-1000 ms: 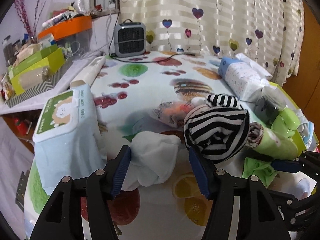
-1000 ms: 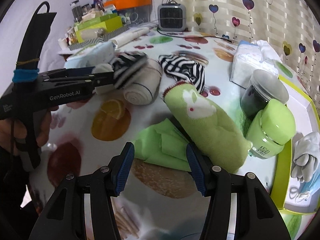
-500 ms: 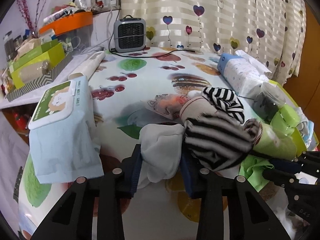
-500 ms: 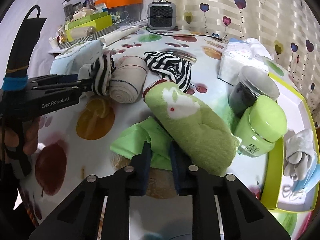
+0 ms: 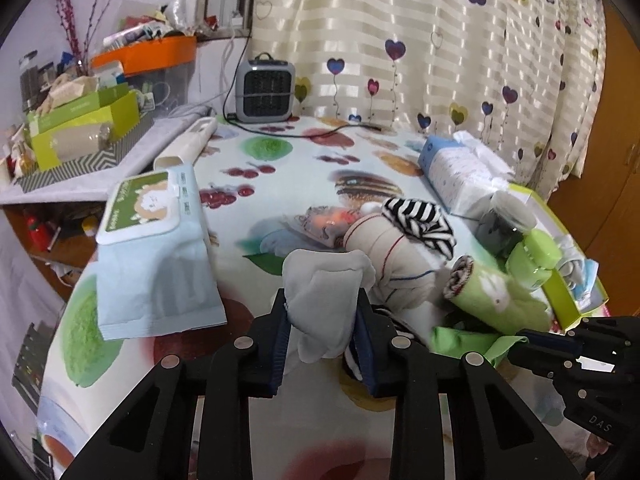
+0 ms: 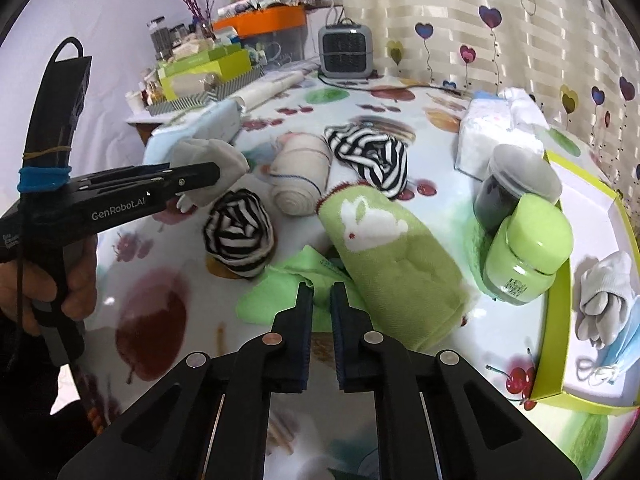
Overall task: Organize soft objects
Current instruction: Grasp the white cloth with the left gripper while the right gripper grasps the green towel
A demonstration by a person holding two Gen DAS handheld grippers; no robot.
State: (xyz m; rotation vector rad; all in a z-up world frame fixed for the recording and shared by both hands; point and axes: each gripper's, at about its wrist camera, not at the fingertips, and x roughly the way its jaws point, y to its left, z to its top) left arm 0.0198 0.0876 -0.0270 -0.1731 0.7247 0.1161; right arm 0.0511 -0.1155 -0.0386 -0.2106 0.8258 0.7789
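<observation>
Fruit-print table (image 6: 400, 420), cluttered; yellow-green tray (image 6: 560, 280) at right edge. Left gripper (image 5: 322, 332): jaws closing on grey sock (image 5: 324, 292), lifted clear. Right gripper (image 6: 322, 308): clamped fully on green cloth (image 6: 280, 300) beside rabbit towel roll (image 6: 392, 264). Step: pickup. Next, judged: carry each to tray.

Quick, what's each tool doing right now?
Left tool: closing on the pale grey sock.
Right tool: shut on the light green cloth.

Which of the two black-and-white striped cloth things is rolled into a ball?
The black-and-white striped cloth ball beside the flat light green cloth; the other striped cloth lies loose and spread, farther back beside the beige roll.
</observation>
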